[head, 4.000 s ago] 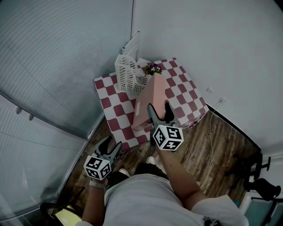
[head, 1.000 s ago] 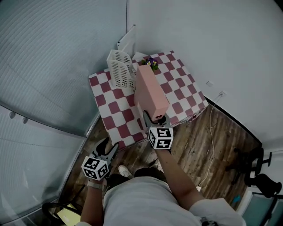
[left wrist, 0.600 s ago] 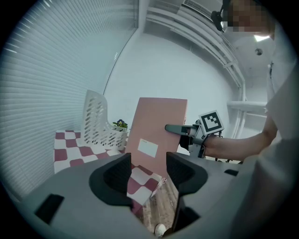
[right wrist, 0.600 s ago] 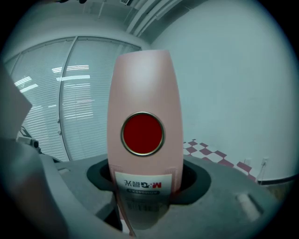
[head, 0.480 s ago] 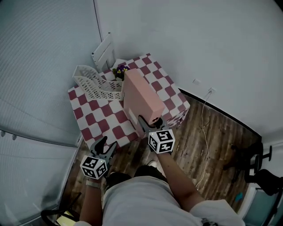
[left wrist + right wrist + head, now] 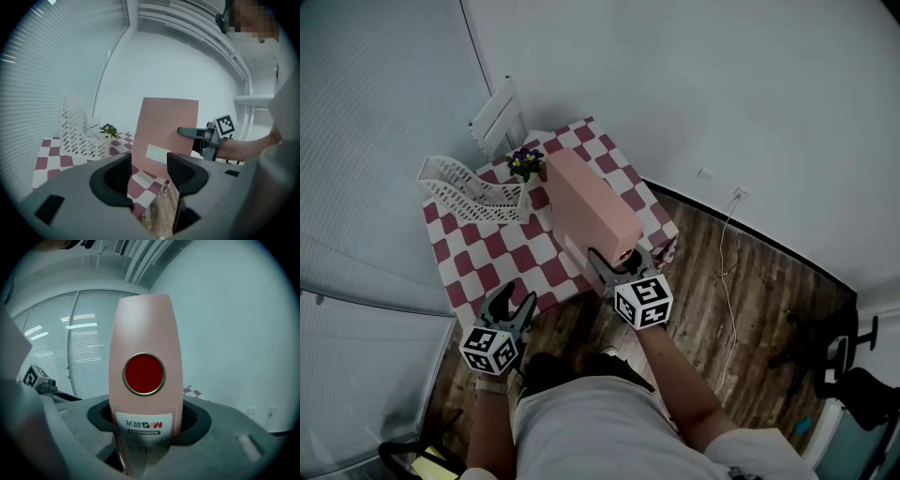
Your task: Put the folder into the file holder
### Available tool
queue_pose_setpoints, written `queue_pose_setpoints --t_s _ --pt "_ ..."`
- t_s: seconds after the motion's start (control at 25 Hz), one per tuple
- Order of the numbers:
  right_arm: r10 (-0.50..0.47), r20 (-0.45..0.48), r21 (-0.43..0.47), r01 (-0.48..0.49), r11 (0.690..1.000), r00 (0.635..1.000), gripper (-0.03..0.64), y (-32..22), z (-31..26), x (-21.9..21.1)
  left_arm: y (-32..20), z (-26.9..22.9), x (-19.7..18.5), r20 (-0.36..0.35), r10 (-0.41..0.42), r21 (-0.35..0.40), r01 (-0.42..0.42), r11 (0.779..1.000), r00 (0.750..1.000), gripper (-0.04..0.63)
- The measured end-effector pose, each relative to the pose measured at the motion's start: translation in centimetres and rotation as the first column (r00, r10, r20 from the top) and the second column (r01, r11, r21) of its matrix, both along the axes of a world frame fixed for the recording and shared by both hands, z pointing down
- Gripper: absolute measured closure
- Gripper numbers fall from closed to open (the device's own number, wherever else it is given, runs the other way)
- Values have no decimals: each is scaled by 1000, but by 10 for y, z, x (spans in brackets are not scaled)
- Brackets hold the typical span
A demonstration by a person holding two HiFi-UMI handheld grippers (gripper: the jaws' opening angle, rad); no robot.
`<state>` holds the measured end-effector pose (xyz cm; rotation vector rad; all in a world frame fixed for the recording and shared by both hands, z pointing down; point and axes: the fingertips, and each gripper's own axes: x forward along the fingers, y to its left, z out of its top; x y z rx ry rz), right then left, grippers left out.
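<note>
Checkered table point(image 6: 487, 255) in a white corner: the folder point(image 6: 586, 206), seemingly stiff, light and smooth-sided, sits clamped at its spine between the right gripper point(image 6: 619, 259) jaws, a sound hold, file holder point(image 6: 469, 194) well ahead-left; left gripper point(image 6: 514, 298) jaws apart, empty.

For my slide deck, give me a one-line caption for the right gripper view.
Right gripper shut on the spine of a pink folder, its ringed red disc facing the camera, window blinds behind.

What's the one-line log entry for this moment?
right gripper: shut on folder | left gripper: open, empty | folder: upright over table, not yet in holder
</note>
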<state>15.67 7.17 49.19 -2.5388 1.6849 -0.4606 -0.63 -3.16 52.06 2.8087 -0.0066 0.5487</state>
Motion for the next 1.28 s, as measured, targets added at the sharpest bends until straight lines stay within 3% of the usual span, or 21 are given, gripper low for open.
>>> queue_pose_setpoints --t_s 0.36,0.8,1.04,1.28 --pt "-34 -4 34 34 999 999 341 -19 -11 52 -10 10 46 14 -14 -8 14 1000 1000 377" --pt "-186 -72 89 192 977 980 342 -97 -63 126 -77 8 131 -28 -105 -26 104 994 994 377" --pt "-287 -76 140 295 945 955 342 -134 -90 142 -91 2 148 -33 -165 -19 165 986 986 377" --pt "-437 -79 153 444 883 896 342 -166 -106 140 -95 -10 149 -31 -287 -6 287 958 957 377"
